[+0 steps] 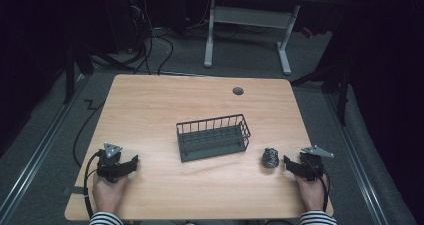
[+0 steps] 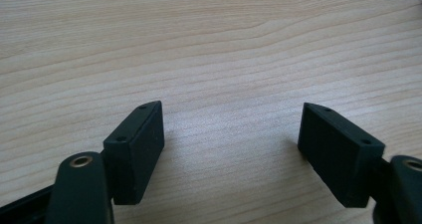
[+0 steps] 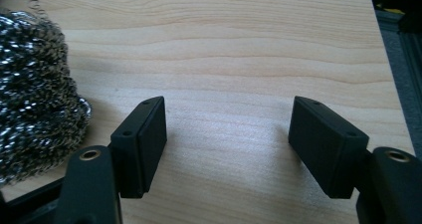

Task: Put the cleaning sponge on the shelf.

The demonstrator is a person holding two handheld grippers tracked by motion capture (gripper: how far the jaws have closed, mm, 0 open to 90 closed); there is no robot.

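With the right gripper (image 1: pixel 291 163) open and empty, swing toward nine o'clock to straddle the steel scourer (image 1: pixel 270 157) squarely before closing.

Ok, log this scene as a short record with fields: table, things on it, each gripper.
table: wooden table, light grain
basket: dark wire basket, mid-table, upright
scourer: steel wool ball lying on the table just left of the right gripper, outside its fingers
left gripper: open, nothing between fingers, low over the near left edge
right gripper: open, nothing between fingers

steel scourer (image 1: pixel 270 157) just beside right hand-held gripper (image 1: pixel 290 164), wire basket (image 1: pixel 213 137) mid-table
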